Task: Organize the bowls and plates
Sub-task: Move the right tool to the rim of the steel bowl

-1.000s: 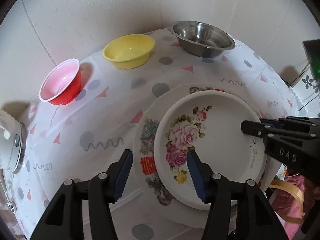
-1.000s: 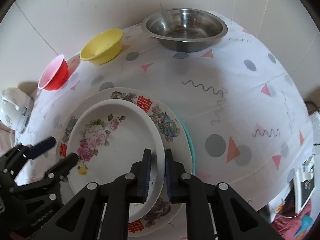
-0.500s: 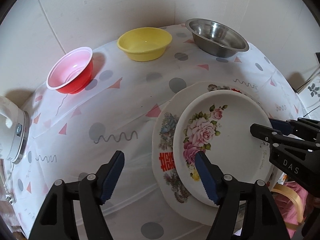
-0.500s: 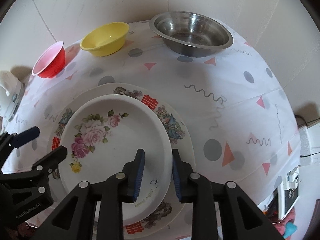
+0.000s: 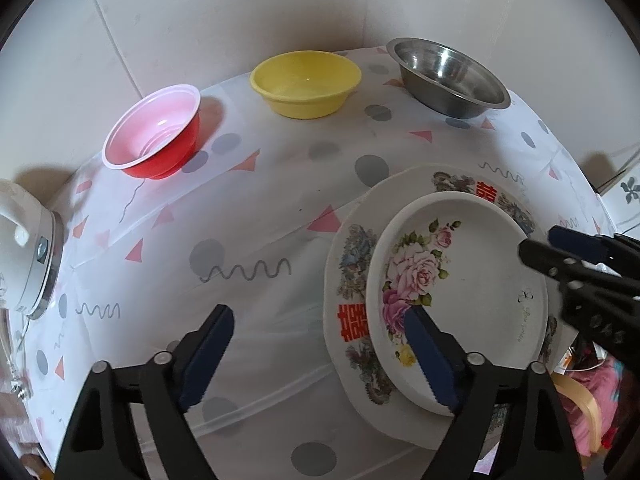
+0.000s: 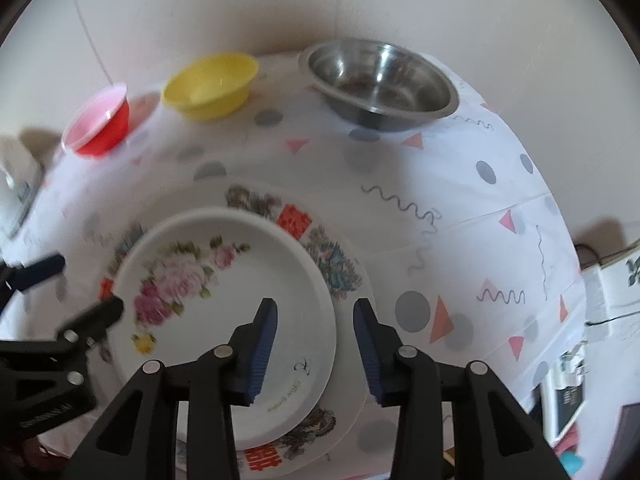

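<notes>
While both claws spread wider, the left claw [image 5: 316,354] and right claw [image 6: 316,348] grip nothing — each straddles the rose plate's [image 5: 476,280] rim; it rests on a larger plate [image 5: 348,264] near the worktop's [image 5: 260,220] front edge.

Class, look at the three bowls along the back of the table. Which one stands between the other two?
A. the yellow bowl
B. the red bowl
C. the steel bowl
A: the yellow bowl has the red bowl on one side and the steel bowl on the other.
</notes>
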Demonstrator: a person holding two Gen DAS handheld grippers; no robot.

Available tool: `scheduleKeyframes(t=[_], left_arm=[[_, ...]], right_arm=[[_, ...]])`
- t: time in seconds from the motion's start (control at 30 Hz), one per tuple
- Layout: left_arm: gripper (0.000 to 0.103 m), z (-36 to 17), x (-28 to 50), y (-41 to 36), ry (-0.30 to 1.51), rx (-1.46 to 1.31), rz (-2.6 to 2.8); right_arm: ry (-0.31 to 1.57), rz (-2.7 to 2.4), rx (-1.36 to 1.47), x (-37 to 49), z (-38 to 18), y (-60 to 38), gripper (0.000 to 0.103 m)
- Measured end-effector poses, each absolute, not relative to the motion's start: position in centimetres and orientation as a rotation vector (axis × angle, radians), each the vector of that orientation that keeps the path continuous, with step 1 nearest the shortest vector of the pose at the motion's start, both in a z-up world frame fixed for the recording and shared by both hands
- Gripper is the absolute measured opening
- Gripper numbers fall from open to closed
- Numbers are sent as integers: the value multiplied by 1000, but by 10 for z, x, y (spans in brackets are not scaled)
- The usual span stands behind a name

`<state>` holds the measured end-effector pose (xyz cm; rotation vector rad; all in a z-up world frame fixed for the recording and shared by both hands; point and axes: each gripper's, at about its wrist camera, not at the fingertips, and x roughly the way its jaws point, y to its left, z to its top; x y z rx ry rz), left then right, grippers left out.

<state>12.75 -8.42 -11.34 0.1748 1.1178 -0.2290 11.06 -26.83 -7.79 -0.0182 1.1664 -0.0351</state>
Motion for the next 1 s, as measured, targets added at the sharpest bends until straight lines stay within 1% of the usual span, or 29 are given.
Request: scheduleKeyframes(t=[0.03, 0.1, 0.13, 0.17, 0.5, 0.7, 1.0], left_arm=[[93, -113, 130, -84, 1127, 174, -228], [93, -112, 134, -83, 1137, 178, -224], [93, -111, 137, -83, 1138, 179, -220], [94, -110, 140, -83, 1139, 179, -219], [100, -80, 187, -90, 1108, 150, -235], [100, -72, 210, -103, 1096, 171, -235], [100, -74, 227, -117, 1099, 238, -179]], right_arm=[[1161, -36, 2, 111, -75, -273, 46], [1148, -40, 37, 114, -71, -282, 67], [1142, -42, 52, 115, -70, -286, 71], [1137, -45, 65, 117, -68, -290, 72], [1102, -103, 183, 148, -57, -344, 72], [1077, -147, 251, 175, -60, -378, 72], [1044, -180, 488, 221, -73, -423, 72]])
